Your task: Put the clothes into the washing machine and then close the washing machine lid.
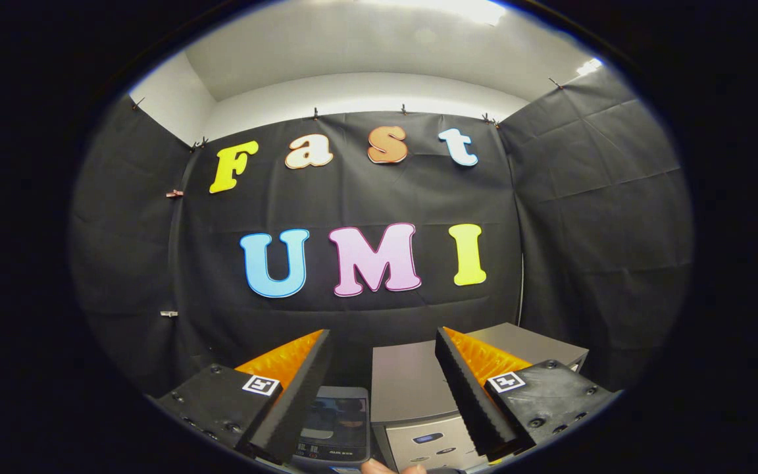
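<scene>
Gripper fingers spread apart, holding nothing, grey washing machine just ahead at 12 o'clock between them, a phone beside its left at 11.

A dim booth lit from above: a bright ceiling light glares white overhead, with a smaller glare patch off to one side. The black cloth wall soaks up light, showing soft creases. Fisheye distortion bends straight lines strongly toward the rim. The centre is sharp; the open gripper fingers sit in shadow, slightly soft
</scene>
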`<state>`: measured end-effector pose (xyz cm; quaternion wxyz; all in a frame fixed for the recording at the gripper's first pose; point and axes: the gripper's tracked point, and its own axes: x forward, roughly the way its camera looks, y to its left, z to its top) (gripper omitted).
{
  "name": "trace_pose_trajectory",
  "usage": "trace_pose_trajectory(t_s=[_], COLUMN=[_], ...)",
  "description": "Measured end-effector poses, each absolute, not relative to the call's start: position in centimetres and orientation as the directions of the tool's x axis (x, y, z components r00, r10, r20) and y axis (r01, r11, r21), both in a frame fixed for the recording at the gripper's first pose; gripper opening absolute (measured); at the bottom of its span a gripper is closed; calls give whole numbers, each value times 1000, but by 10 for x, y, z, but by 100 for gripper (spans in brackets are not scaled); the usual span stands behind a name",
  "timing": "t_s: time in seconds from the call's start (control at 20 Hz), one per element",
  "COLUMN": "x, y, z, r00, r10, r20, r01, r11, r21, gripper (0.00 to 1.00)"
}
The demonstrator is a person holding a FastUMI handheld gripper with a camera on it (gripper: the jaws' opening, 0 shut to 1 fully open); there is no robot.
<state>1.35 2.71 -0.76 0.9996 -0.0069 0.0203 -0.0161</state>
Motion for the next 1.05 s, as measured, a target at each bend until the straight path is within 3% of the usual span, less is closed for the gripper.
trace_pose_trajectory(t_s=[1.05], x=[14], y=[43], z=[-14], r00=[999], r10=[-1], r20=[-46], r01=[-1], r11=[999], r21=[-38], gripper=[99])
